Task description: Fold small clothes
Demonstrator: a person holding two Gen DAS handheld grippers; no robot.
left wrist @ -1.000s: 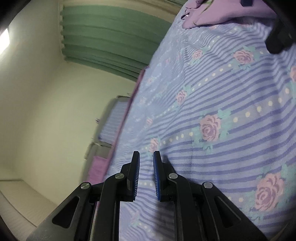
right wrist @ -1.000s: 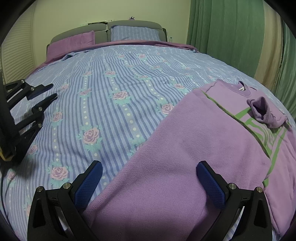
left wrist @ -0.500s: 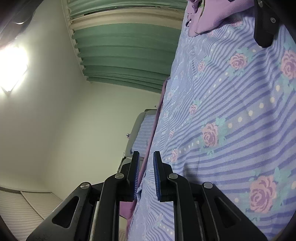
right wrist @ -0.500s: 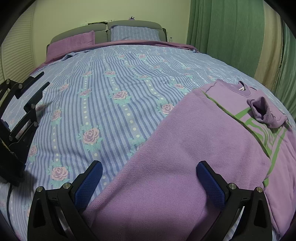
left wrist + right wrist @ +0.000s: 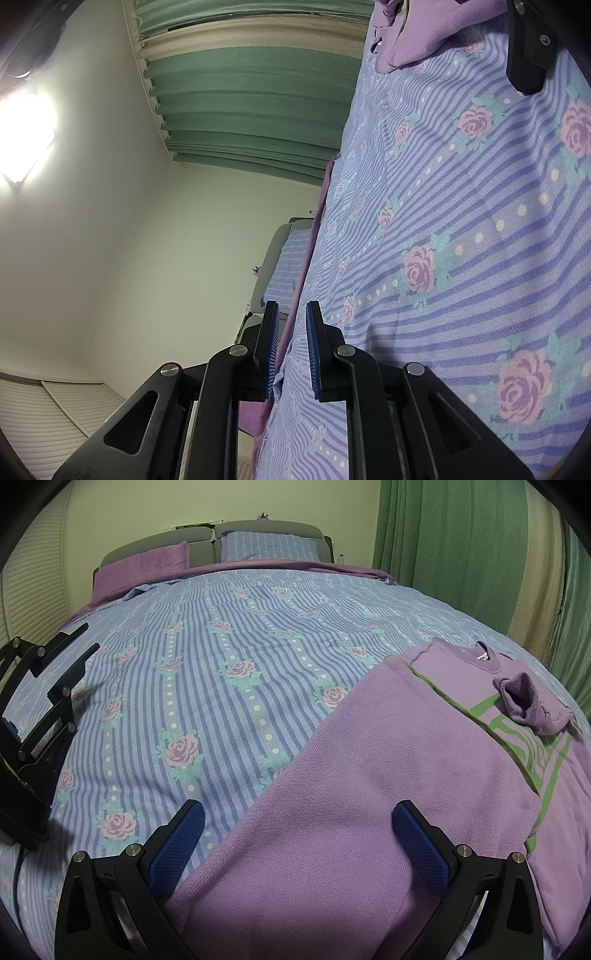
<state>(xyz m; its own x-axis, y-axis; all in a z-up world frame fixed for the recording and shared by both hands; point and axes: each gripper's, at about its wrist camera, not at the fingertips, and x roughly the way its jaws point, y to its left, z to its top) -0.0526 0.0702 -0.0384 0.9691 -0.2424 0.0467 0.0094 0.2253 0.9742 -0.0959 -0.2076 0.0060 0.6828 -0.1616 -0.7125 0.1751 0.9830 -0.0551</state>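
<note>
right gripper (image 5: 297, 834) wide open, gripping nothing | one purple knit sweater (image 5: 369, 775) right under it | left gripper (image 5: 290, 347) nearly closed, empty, well apart from sweater

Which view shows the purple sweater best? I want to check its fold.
The right wrist view: the purple sweater lies spread across the bedspread, collar and green print visible. The left wrist view catches only a bunched corner at its top edge.

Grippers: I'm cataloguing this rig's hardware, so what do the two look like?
Both the left gripper and right gripper share one design: matte black linkage arms with triangular cutouts and silver round rivets, ending in blue textured pads. A black cable trails beside the left one.
</note>
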